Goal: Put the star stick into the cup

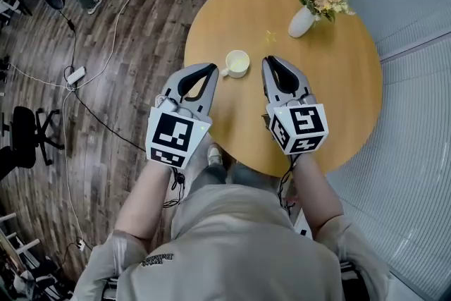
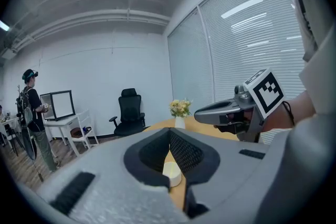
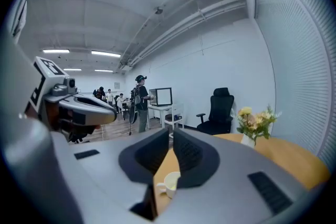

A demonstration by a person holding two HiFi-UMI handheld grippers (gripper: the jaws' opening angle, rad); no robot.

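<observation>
A pale yellow cup (image 1: 237, 63) with its handle to the left stands on the round wooden table (image 1: 338, 102), between my two grippers. A small yellow thing, apparently the star stick (image 1: 269, 36), lies flat on the table beyond the cup, toward the vase. My left gripper (image 1: 213, 68) is just left of the cup, jaws together and empty. My right gripper (image 1: 268, 60) is just right of the cup, also shut on nothing. The cup (image 2: 172, 173) shows below the closed jaws in the left gripper view, and the cup (image 3: 170, 184) appears the same way in the right gripper view.
A white vase of yellow flowers (image 1: 310, 10) stands at the table's far right. Wood floor with cables (image 1: 70, 74) and a black office chair (image 1: 25, 134) lie to the left. Window blinds (image 1: 416, 151) run along the right. A person (image 2: 30, 113) stands far off.
</observation>
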